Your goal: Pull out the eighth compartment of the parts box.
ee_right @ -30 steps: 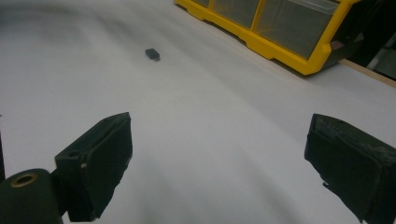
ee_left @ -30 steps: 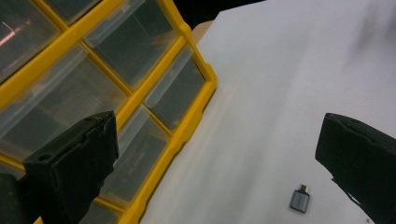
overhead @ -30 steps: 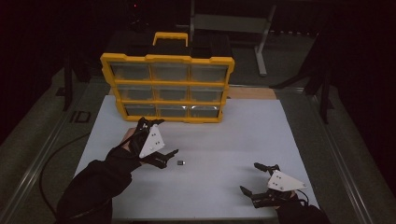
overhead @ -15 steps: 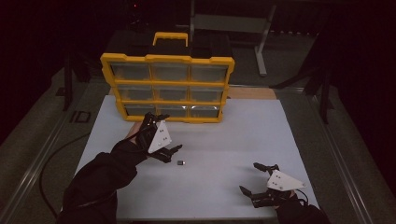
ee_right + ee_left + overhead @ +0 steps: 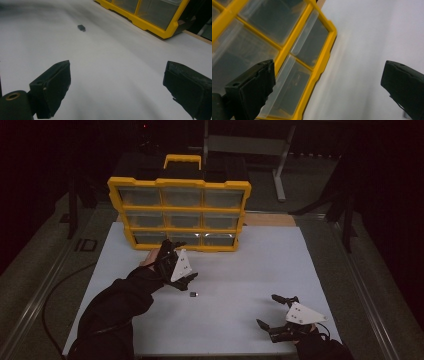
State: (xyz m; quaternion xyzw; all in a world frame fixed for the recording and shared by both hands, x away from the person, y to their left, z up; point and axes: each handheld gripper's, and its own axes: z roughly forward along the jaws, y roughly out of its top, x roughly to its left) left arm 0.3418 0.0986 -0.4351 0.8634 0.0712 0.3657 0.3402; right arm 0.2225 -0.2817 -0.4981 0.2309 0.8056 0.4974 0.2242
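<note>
Since the earlier frames the left tool [image 5: 176, 266] had travelled up the frame, from beside the small dark part to just in front of the bottom edge of the yellow organizer [image 5: 179, 213]; the right tool [image 5: 278, 312] had hardly shifted from the lower right of the frame.

From the high view, the left tool sat a little left of centre, near the organizer's lower-left drawers, its jaws spread wide with nothing between them. In the left gripper view the left tool [image 5: 327, 82] looked along the organizer [image 5: 319, 67], whose clear drawers filled the upper left of the frame, one jaw over the yellow frame and the other over bare white tabletop [image 5: 367, 50].

The small dark part [image 5: 193, 294] lay alone on the tabletop [image 5: 240, 275], just below and right of the left tool, touched by neither tool. In the right gripper view the part [image 5: 81, 27] showed at upper left, well ahead of the jaws, with the organizer [image 5: 150, 23] across the upper right.

The right tool [image 5: 117, 87] was also wide and held nothing, low over the tabletop and well apart from the part.
</note>
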